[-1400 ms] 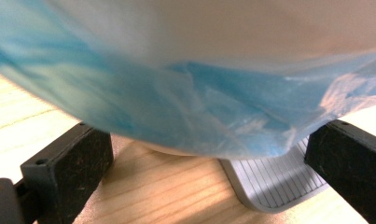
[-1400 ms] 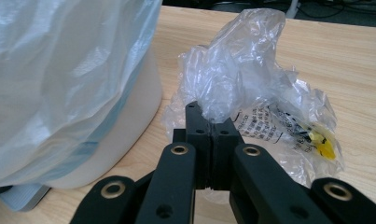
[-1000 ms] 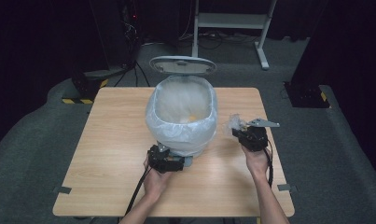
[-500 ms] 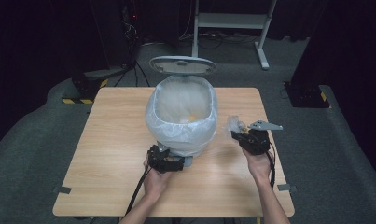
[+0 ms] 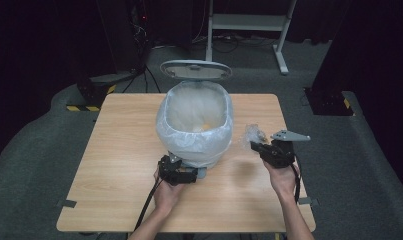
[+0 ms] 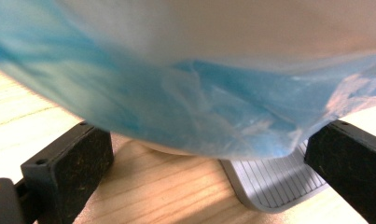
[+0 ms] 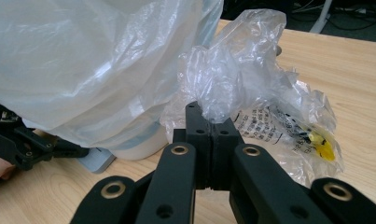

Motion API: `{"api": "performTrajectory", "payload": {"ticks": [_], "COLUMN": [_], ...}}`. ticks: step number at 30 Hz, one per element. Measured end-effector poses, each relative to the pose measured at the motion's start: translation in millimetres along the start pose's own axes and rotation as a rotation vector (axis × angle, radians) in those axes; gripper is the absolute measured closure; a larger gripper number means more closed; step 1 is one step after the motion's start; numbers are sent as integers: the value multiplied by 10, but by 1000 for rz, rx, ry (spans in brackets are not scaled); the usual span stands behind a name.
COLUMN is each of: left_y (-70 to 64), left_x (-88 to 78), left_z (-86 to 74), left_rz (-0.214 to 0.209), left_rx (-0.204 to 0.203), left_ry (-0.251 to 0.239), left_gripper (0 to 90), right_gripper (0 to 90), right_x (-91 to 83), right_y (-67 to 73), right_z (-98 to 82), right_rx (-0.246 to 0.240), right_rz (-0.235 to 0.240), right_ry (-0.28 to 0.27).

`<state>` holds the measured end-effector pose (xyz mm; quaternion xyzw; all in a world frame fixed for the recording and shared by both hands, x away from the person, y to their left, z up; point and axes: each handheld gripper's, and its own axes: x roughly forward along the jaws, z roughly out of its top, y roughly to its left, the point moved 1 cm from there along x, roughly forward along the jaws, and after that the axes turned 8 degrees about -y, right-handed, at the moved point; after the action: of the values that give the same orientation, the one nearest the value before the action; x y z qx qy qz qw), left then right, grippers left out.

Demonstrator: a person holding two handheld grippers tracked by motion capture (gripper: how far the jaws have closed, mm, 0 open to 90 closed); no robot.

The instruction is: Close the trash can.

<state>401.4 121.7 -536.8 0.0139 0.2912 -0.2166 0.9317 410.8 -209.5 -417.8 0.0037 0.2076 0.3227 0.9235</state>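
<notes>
Crumpled clear plastic wrapper (image 7: 251, 88): pinched in the right hand-held gripper (image 7: 213, 122), raised over the surface (image 5: 124, 150) right of the bag-lined pedal bin (image 5: 195, 125). Left hand-held gripper (image 5: 176, 167): jaws wide, at the bin's near pedal (image 6: 274, 186).

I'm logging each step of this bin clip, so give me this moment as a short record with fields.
work surface: wooden table
bin: pedal bin lined with a plastic bag, lid up
left gripper: jaws open, at the bin's foot pedal
right gripper: shut on crumpled clear wrapper
wrapper position: off the table, right of the bin, not over its opening
</notes>
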Motion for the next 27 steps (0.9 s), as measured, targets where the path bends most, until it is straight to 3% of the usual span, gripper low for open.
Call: {"api": "performTrajectory", "payload": {"ticks": [17,27], "left_y": [5,6], "left_x": [0,1], "left_z": [0,0], "left_rz": [1,-1], "left_rx": [0,-2], "left_ry": [4,3], "left_gripper": [14,14], "right_gripper": [892,891], "right_x": [-193,-317], "right_y": [200,234], "right_z": [150,278], "right_rx": [-48,-39], "right_rz": [63,97], "right_ry": [-7,-50]}}
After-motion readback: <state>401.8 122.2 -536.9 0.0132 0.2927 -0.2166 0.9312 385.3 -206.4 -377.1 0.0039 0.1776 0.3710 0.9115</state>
